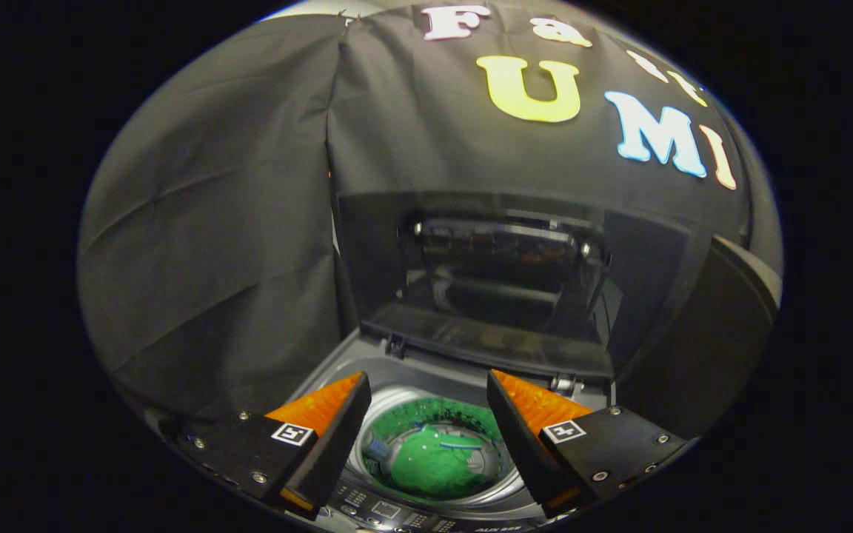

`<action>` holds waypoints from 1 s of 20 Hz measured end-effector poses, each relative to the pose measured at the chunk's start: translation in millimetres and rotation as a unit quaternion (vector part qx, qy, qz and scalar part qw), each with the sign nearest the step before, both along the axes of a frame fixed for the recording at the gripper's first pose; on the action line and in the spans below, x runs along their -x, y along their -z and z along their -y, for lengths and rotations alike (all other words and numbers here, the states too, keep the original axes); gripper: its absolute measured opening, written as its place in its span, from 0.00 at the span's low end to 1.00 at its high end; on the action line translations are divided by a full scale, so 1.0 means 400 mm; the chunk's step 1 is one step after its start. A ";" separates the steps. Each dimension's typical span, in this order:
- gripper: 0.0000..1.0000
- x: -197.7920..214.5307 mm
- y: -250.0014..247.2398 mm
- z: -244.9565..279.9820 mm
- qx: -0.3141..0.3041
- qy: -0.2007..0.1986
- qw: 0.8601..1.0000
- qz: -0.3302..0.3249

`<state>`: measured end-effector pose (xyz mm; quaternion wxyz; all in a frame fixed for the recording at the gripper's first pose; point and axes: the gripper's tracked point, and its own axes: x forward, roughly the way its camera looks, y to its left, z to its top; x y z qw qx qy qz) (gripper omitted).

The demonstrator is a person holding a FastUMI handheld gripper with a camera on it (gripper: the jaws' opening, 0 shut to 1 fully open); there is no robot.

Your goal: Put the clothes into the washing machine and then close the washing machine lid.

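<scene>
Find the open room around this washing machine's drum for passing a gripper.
The gripper hangs open above the drum mouth, clear between its fingers. The green garment fills the drum bottom. Behind, the raised lid crowds the hinge side.

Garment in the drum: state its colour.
Green garment, seen in the gripper view down in the drum, between the open gripper's fingers.

The tongs (426, 414) are hovering above the washing machine (397, 355) opening, their two fingers (330, 437) spreading wide apart, gripping nothing, pointing down and forward toward its back edge.
</scene>
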<state>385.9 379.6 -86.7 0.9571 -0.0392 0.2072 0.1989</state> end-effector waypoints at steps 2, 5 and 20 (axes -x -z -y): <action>0.96 -0.009 -0.079 -0.001 -0.015 0.003 0.999 0.031; 0.97 -0.033 -0.179 0.008 -0.033 0.012 0.997 0.071; 0.96 -0.302 -0.324 0.027 -0.058 0.097 0.989 0.094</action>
